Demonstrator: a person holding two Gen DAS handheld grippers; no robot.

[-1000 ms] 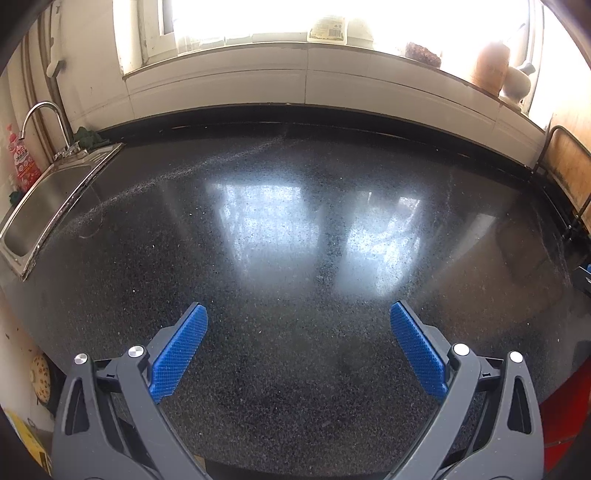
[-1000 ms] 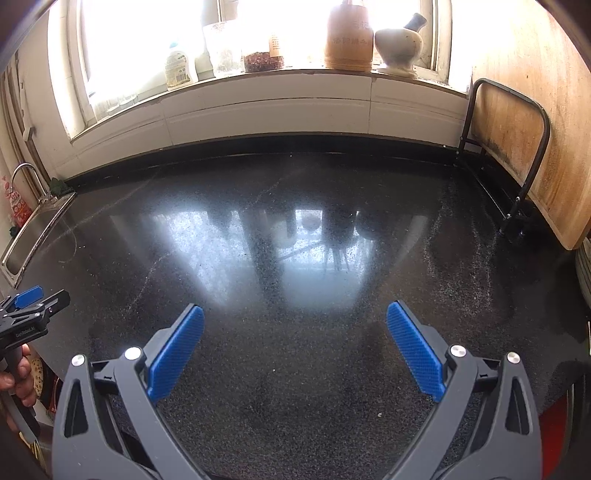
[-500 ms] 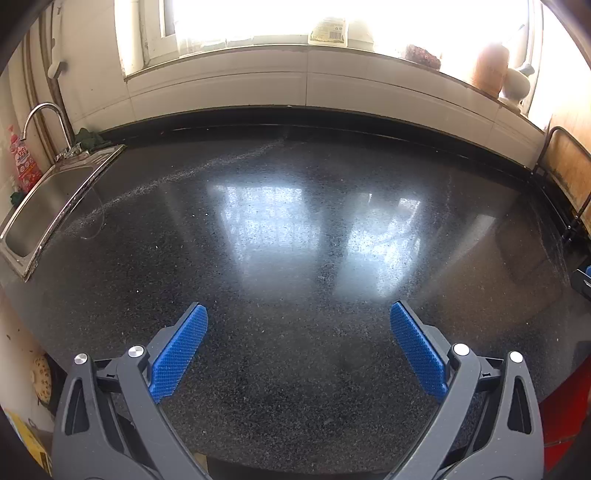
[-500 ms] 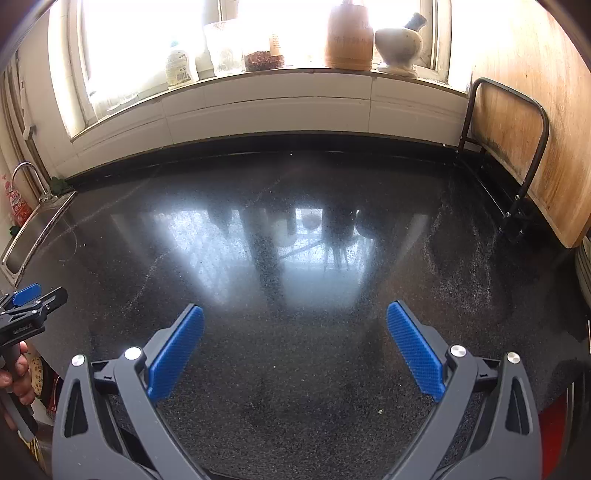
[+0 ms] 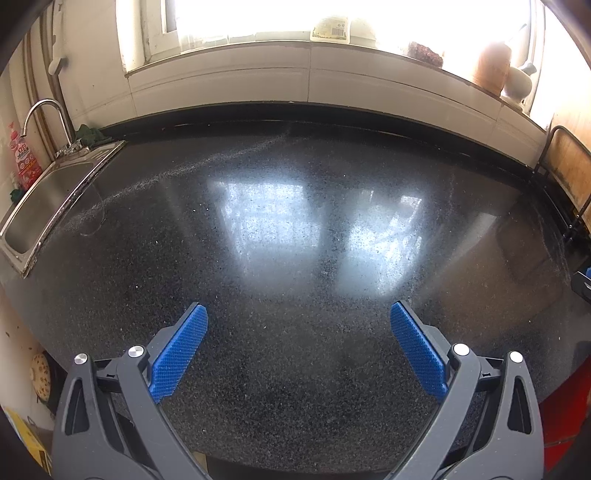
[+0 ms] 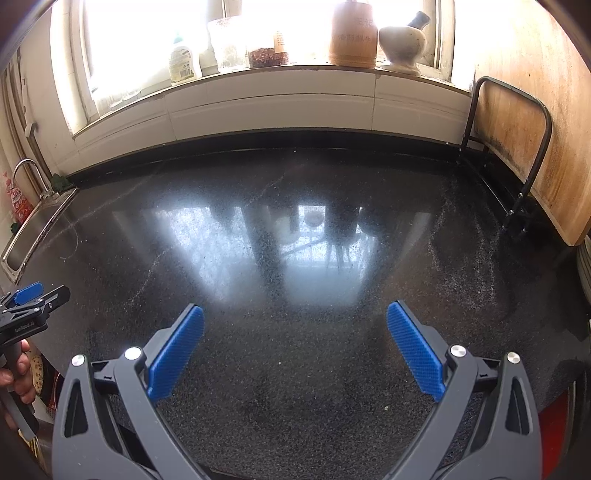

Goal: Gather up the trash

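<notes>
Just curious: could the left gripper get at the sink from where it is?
Probably yes: the left gripper is open and holds nothing, and only bare black countertop lies between it and the sink.

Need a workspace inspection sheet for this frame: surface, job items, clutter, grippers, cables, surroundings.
Surface: black speckled counter, glossy with window glare, faint streaks and dusty patches.
Job's things: no trash seen on the counter; one pale speck near the front edge.
Clutter: nothing seen on the counter itself.
Grippers: left gripper open, holding nothing; right gripper open, holding nothing.
Cables: nothing seen.
Surroundings: sink with faucet at left; sill with bottle, jars, wooden canister, mortar; cutting board upright in a black rack at right.
</notes>
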